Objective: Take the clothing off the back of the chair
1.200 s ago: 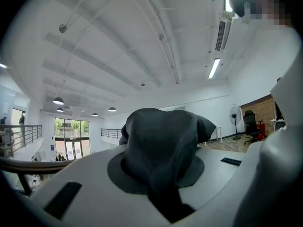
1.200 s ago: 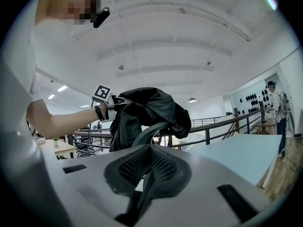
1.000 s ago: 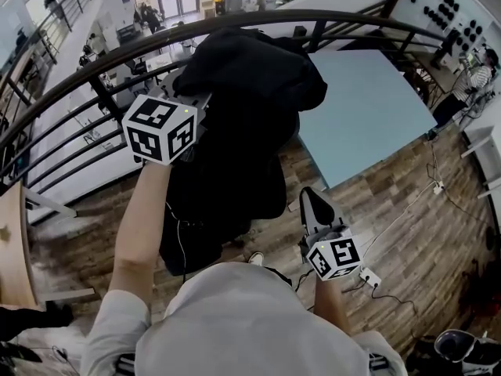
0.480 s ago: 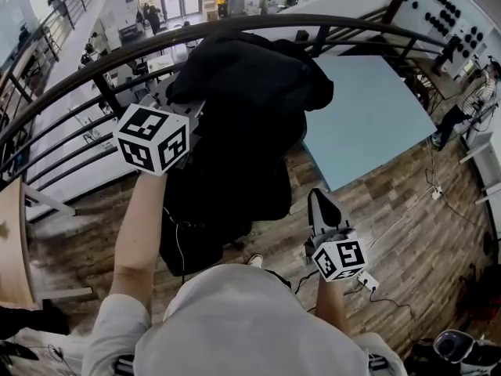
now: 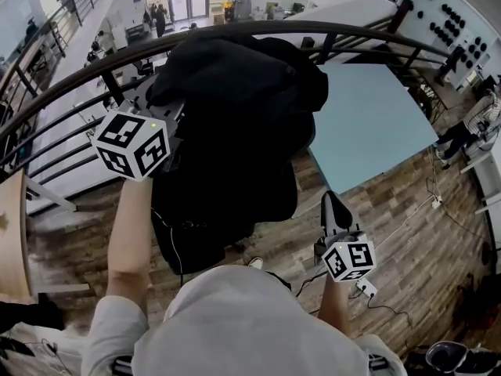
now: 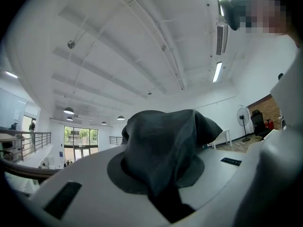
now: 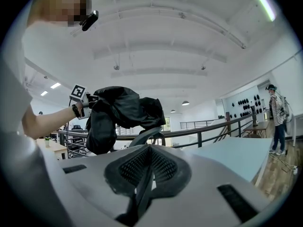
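Fingers of the left gripper (image 6: 161,174), left gripper view: clamped on a fold of the dark clothing (image 6: 163,136), which fills the centre.

Right gripper view: right gripper (image 7: 146,170) closed on nothing. The clothing hangs at 10 o'clock from the left gripper, above the chair back (image 7: 147,135); whether they still touch cannot be judged.

Head view: within the last second the left gripper has drawn toward 9 o'clock and the bundle followed, so removal looks nearly complete. Railing (image 5: 344,28) bounds 12 o'clock, table (image 5: 368,116) sits at 2 o'clock, and open floor (image 5: 407,241) lies at 4 o'clock.
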